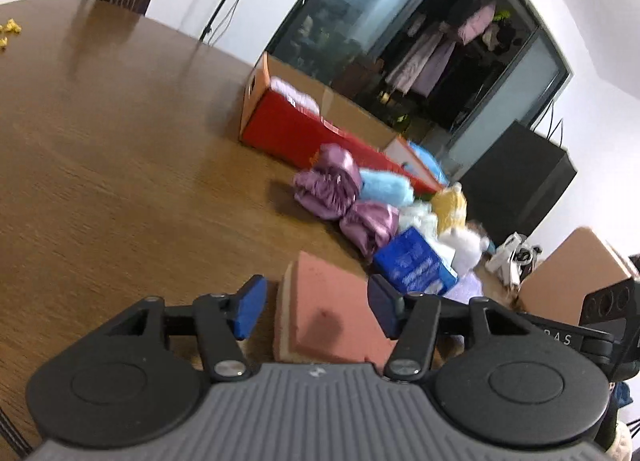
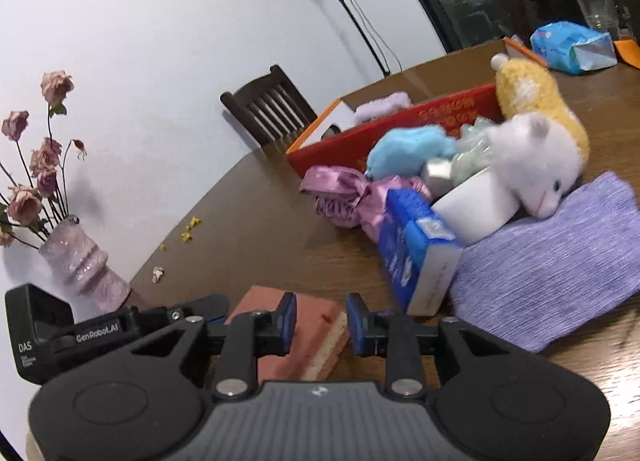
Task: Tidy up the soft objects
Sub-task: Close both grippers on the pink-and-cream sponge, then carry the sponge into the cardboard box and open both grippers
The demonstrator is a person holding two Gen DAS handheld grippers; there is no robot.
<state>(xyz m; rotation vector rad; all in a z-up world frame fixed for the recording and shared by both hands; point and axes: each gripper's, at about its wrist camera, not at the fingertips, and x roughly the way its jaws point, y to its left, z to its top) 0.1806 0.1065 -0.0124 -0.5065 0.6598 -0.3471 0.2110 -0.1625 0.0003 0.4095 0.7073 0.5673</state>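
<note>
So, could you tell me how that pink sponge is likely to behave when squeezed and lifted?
The pink sponge looks porous, so probably light and compressible. Its flat block shape suggests no rolling. The left gripper fingers straddle it, open.

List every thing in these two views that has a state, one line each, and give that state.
left claw: open, astride the sponge
right claw: open, holding nothing
sponge: flat on the table, ungripped
red box: open, a lilac cloth inside
white plush cat: lying on its side
purple cloth: spread flat
</note>
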